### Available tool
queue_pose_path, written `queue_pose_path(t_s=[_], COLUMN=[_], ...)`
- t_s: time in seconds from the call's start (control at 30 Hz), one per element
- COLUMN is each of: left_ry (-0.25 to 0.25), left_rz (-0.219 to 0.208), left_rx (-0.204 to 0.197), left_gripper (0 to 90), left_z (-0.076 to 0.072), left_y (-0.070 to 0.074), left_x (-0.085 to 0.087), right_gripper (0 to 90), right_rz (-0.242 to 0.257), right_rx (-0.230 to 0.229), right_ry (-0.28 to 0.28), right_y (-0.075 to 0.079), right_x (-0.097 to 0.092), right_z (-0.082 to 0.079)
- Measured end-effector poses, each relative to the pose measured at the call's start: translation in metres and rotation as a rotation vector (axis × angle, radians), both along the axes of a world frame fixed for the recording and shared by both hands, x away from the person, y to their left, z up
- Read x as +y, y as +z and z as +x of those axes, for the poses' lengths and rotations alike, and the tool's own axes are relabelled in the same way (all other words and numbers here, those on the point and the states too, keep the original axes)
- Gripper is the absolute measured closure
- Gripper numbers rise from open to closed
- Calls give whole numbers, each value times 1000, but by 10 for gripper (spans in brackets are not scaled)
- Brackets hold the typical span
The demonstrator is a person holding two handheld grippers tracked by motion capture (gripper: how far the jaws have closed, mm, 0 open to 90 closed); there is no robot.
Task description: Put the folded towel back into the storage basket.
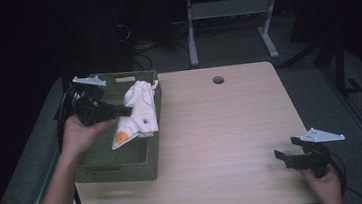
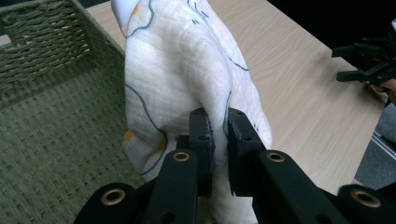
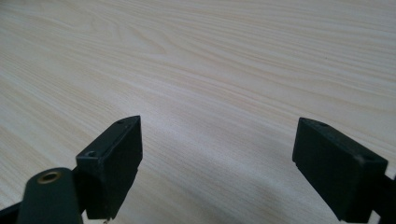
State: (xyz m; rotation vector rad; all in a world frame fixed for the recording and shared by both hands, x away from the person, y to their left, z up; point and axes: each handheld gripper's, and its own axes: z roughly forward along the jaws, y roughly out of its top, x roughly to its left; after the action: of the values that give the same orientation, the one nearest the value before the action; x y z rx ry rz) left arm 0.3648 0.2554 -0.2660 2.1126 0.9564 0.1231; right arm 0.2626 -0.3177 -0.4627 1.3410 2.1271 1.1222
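Pinching the white cloth (image 1: 141,111) in my left hand-held gripper (image 1: 125,110) over the basket (image 1: 124,160); right hand-held gripper (image 1: 285,156) waits spread, near right tabletop (image 1: 221,128).

Office or lab: wood-top counter (image 1: 231,127) with cable hole (image 1: 218,80), grey carpet floor (image 1: 244,45), white desk frame (image 1: 230,12) top center, cables (image 1: 138,48) behind.

Light wood-grain desk (image 1: 231,127) with a round cable hole (image 1: 218,80) near its far edge. Beyond the desk, a white-framed second table (image 1: 230,8) stands on grey floor (image 1: 314,94); cables (image 1: 139,53) trail left of it. Surroundings are dark.
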Motion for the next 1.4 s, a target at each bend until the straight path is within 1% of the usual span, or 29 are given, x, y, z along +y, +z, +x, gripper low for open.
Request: queue_pose_path(t_s=[0.27,0.33,0.57,0.9,1.17,1.2,1.4], left_ry=[15,18,35,64,70,70,50], left_rz=[0,-6,-2,20,47,47,74], left_rx=[5,5,7,19,41,41,44], left_gripper=[826,826,826,826,826,826,825], left_z=[0,0,0,1,6,6,12], left_y=[-2,-3,-5,-17,-31,-31,-39], left_x=[14,17,31,49,54,54,53], right_gripper=[155,156,155,156,155,155,155], right_rz=[-2,-4,-5,-8,-10,-10,-9], right_rx=[-2,-1,2,5,-1,-1,2], right_ry=[-4,-4,-5,-7,-2,-2,-6], right_y=[0,0,0,0,0,0,0], right_x=[0,0,0,0,-1,-1,0], right_z=[0,0,0,0,0,0,0])
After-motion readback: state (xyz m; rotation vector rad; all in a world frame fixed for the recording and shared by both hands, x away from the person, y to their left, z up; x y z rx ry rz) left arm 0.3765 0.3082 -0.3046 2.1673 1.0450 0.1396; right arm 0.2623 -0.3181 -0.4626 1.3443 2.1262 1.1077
